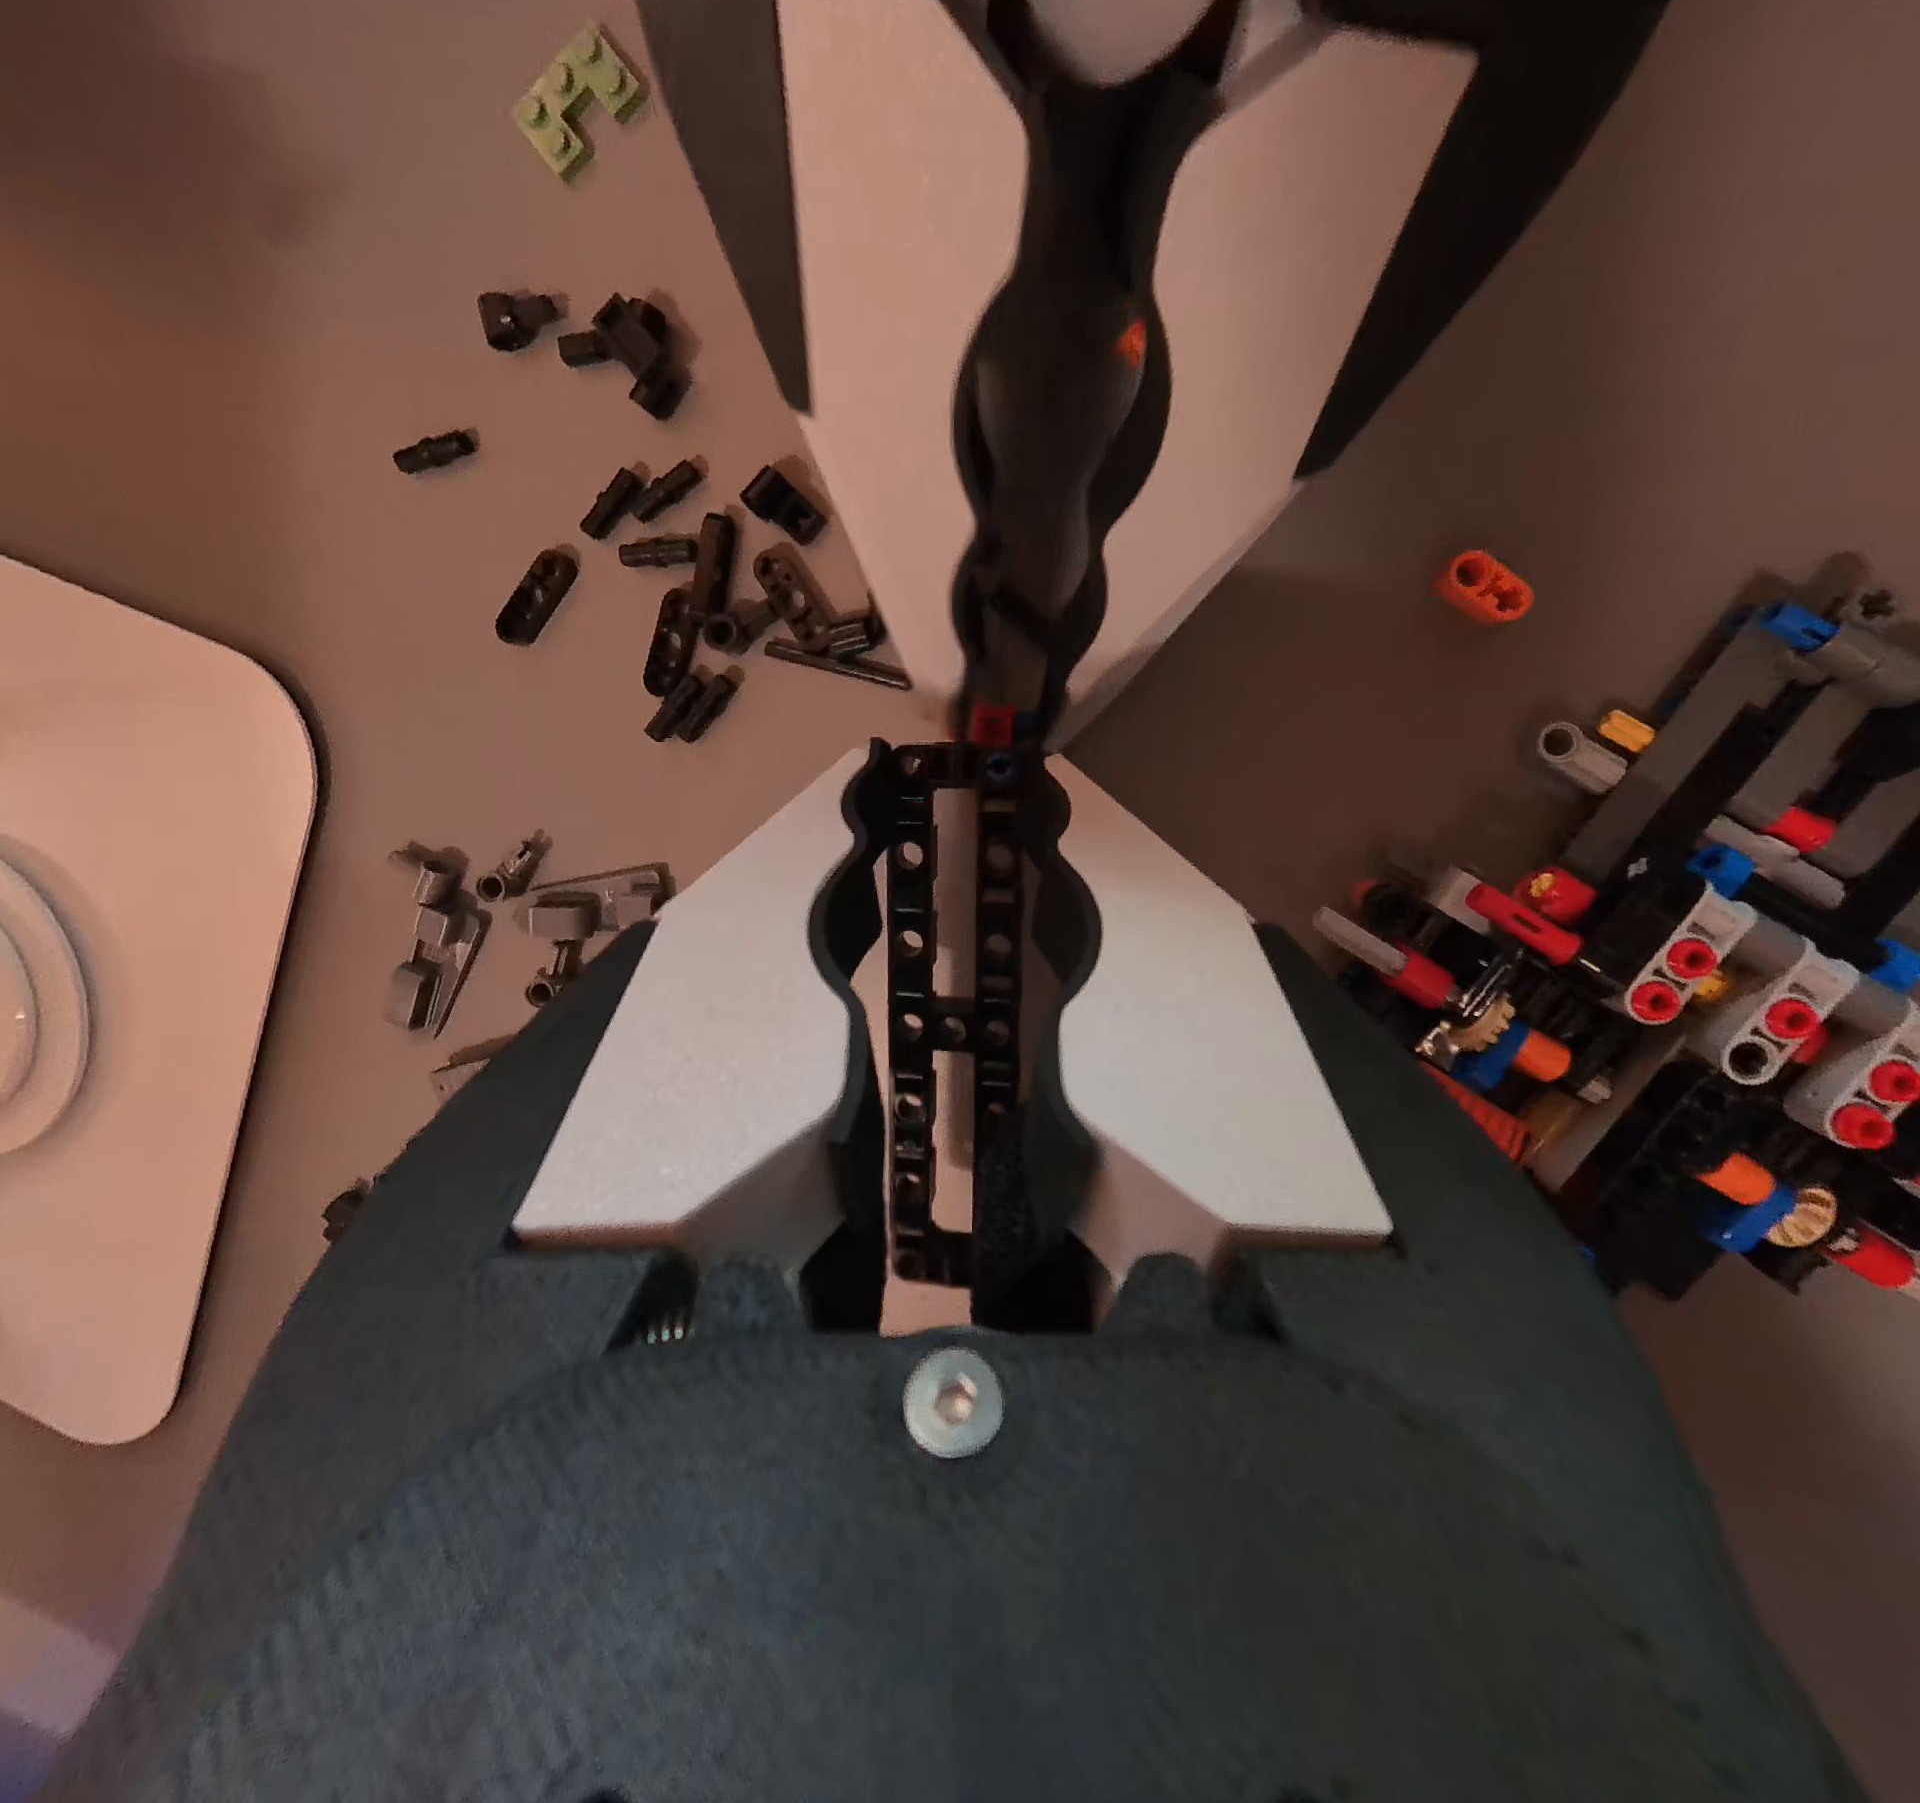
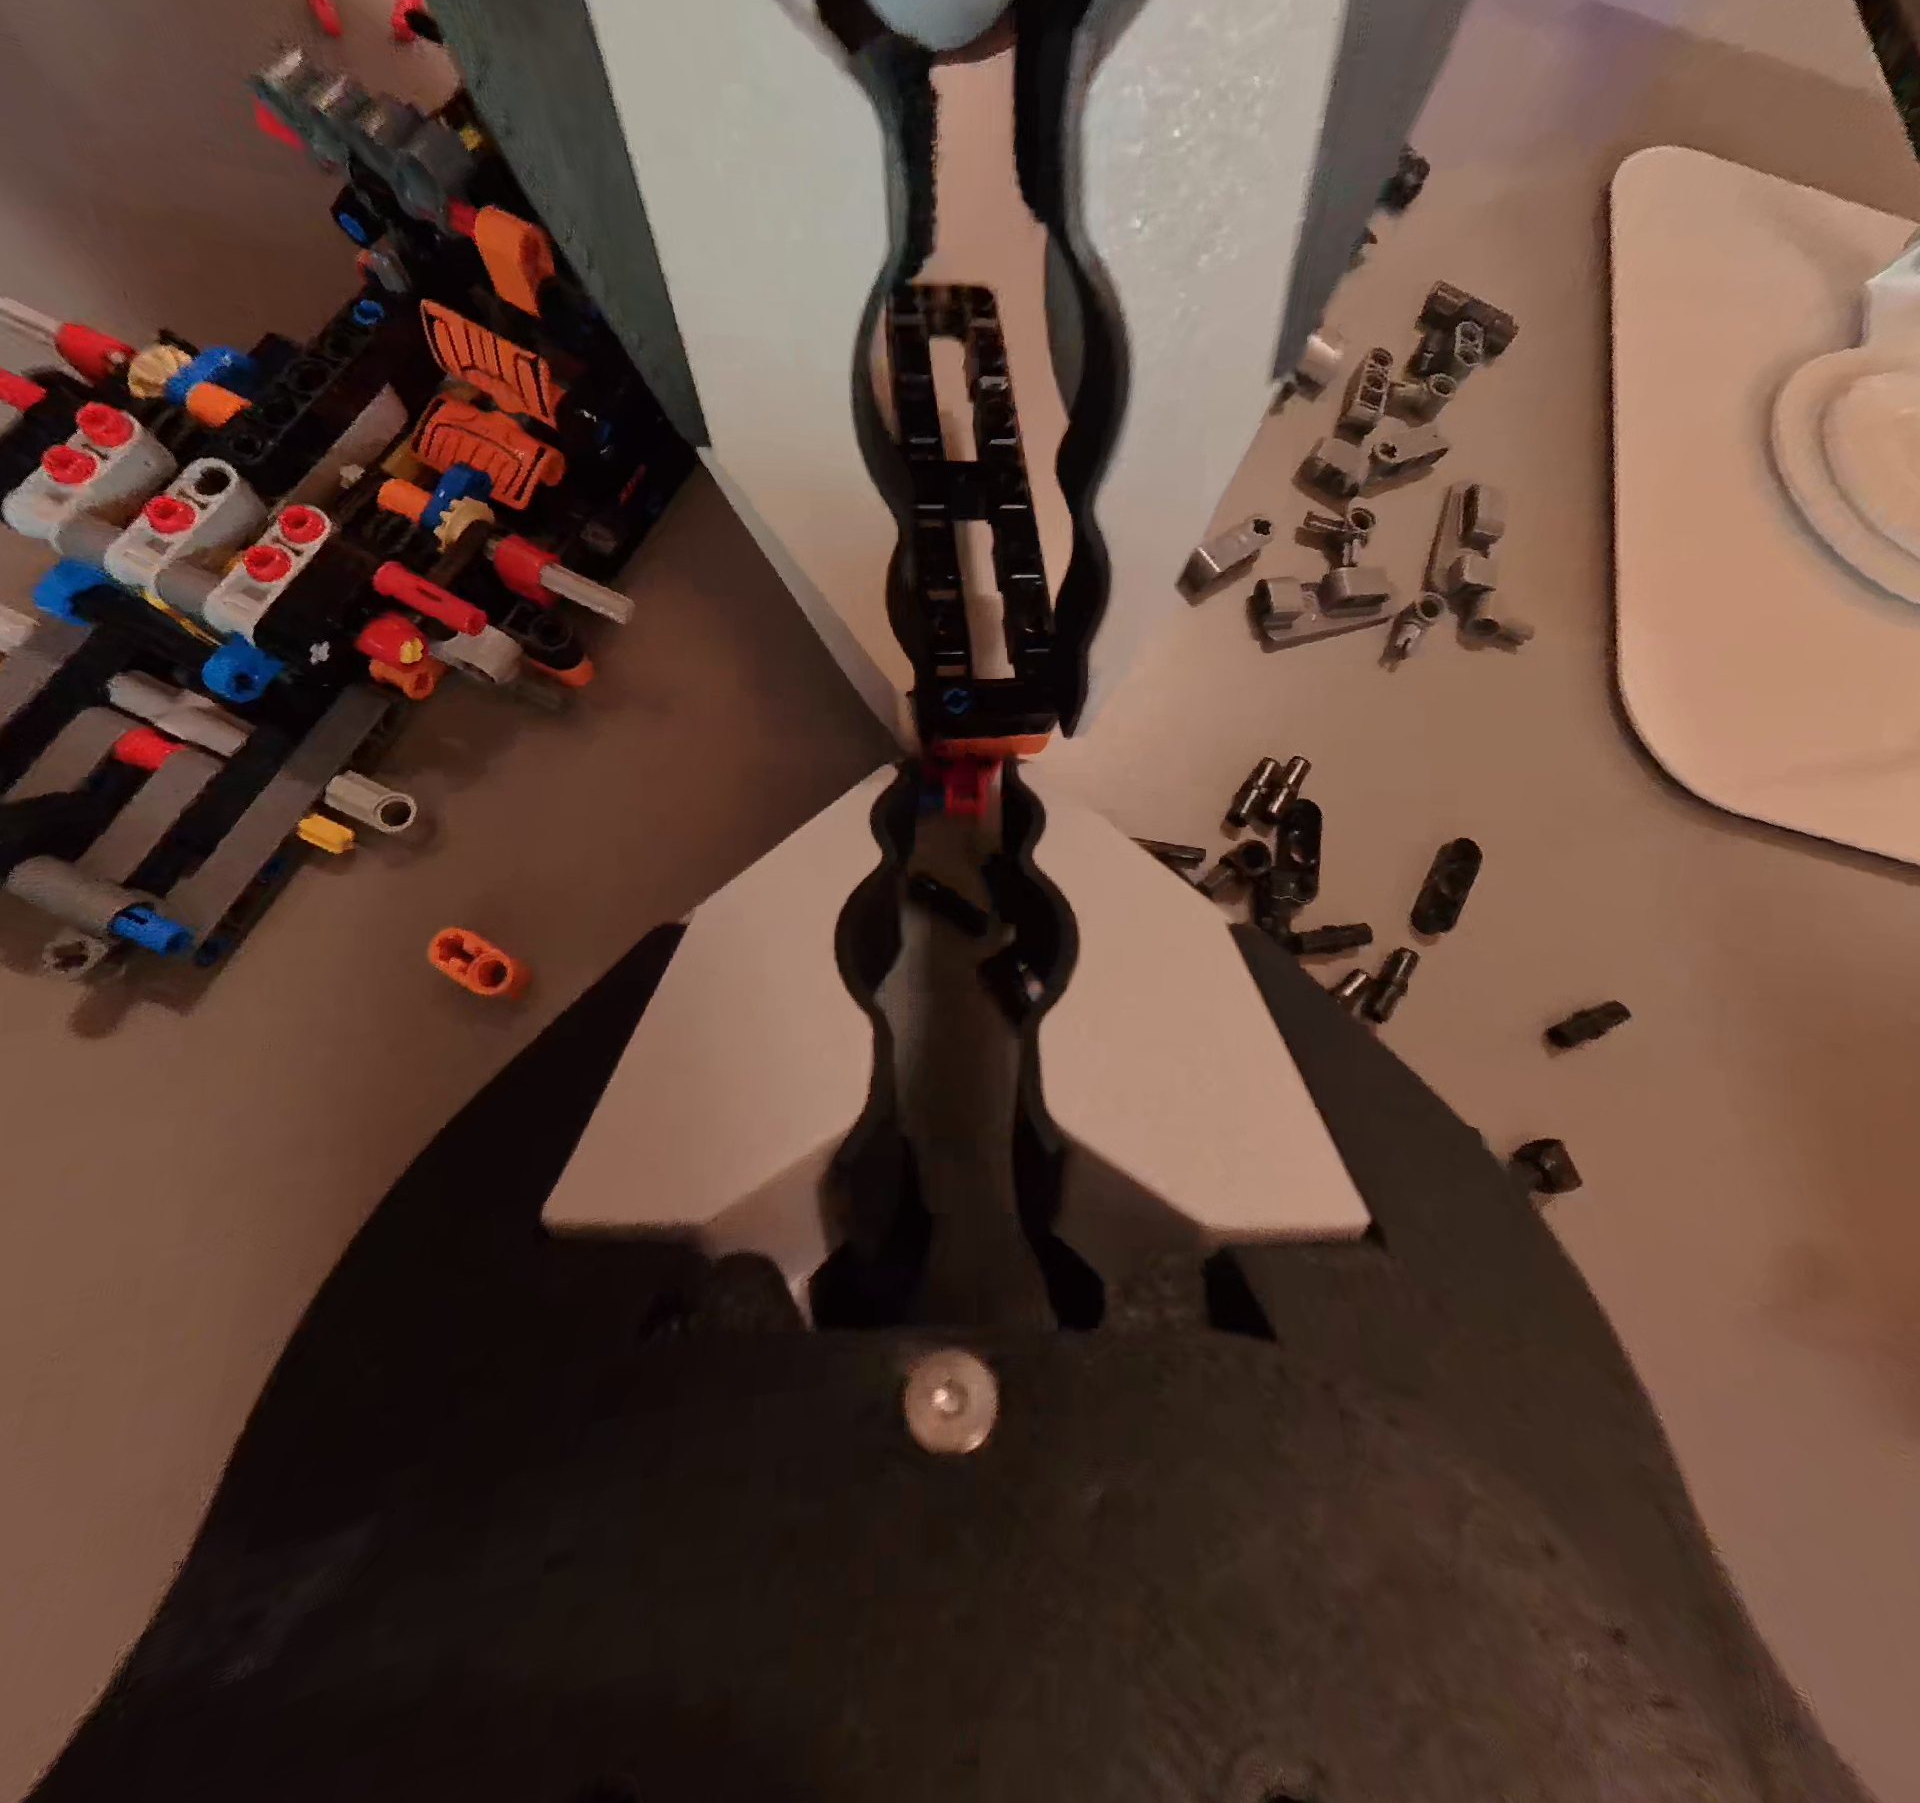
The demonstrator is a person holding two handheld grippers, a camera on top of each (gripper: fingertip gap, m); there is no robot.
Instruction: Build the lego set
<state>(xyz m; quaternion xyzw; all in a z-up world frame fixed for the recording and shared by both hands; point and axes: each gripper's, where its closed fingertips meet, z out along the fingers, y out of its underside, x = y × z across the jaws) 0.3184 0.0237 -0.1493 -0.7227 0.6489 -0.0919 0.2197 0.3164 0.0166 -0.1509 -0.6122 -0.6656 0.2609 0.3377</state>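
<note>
My left gripper [image 1: 956, 766] is shut on a long black Technic frame [image 1: 951, 974] that lies lengthwise between its fingers. The frame's far end carries a blue pin and an orange part [image 2: 982, 743]. My right gripper [image 2: 961, 787] faces it tip to tip and is shut on a small red connector [image 2: 971, 782], which is pressed against that end of the frame. In the left wrist view the right gripper [image 1: 1013, 704] comes down from the top with the red connector [image 1: 992, 719] at its tips. The frame also shows in the right wrist view [image 2: 971, 496].
The half-built model [image 1: 1714, 974] [image 2: 260, 558] lies on the table beside the grippers. A loose orange connector [image 1: 1486, 579] [image 2: 478, 964] lies near it. Black parts [image 1: 707, 590] [image 2: 1299, 870], grey parts [image 1: 499, 932] [image 2: 1382, 506], a lime plate [image 1: 582, 96] and a white pad [image 1: 135, 974] [image 2: 1714, 506] lie opposite. My left and right fingertips are right by each other.
</note>
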